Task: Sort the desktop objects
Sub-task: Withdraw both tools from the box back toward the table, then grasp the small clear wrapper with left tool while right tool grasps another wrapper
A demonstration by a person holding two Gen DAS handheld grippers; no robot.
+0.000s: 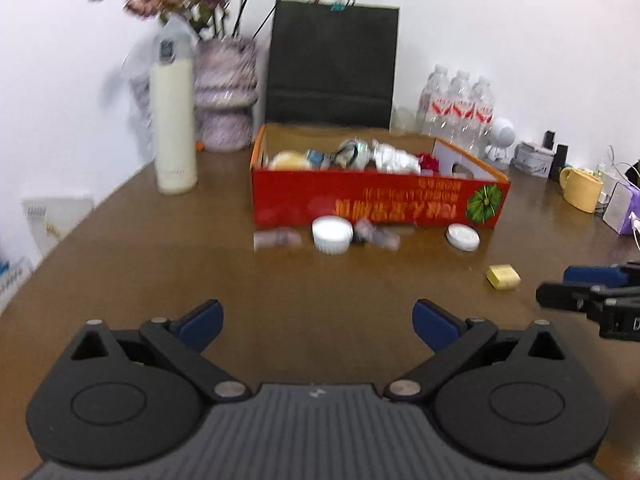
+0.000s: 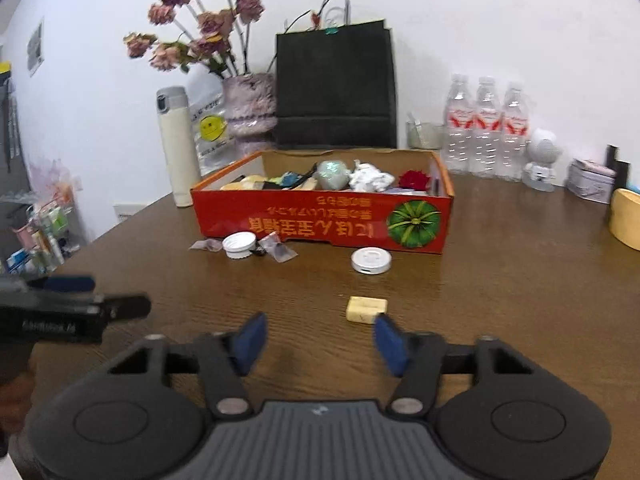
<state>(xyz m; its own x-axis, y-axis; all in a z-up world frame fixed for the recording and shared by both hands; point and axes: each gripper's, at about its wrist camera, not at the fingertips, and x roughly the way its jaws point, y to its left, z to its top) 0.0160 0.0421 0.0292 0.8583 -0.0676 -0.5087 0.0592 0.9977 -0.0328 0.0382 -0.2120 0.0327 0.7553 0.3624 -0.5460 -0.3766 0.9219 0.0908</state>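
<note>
Cataloguing the desk, both wrist views:

Red box (image 2: 320, 216): open-topped cardboard carton well ahead of both pairs of jaws, printed side facing the cameras.
Box contents: crumpled white paper (image 2: 370, 179), a pale green rounded item (image 2: 332, 174), a red flower-like piece (image 2: 414, 179), plus yellow and blue bits too jumbled to tell apart.
Loose items before the box: ribbed white cap (image 2: 239, 245), clear wrapper (image 2: 278, 249), flat white round lid (image 2: 371, 261).
Yellow block (image 2: 366, 309): lies on the brown table (image 2: 520, 280), just beyond the right jaw tip, not between the jaws.
Right gripper (image 2: 318, 342): released, blue pads apart with only table between them.
Left gripper (image 1: 318, 324): released, jaws spread wide over bare table, nothing between.
Behind the box: white flask (image 2: 176, 148), vase of dried flowers (image 2: 248, 106), black paper bag (image 2: 335, 88), three water bottles (image 2: 486, 124).
Right view only: smiley-face plastic bag (image 2: 210, 130), cluttered shelf (image 2: 40, 236) at far left.
Left view only: whole yellow mug (image 1: 582, 190), spiral notepad (image 1: 52, 220).
Cross-sighting: each gripper shows at the edge of the other's view.
</note>
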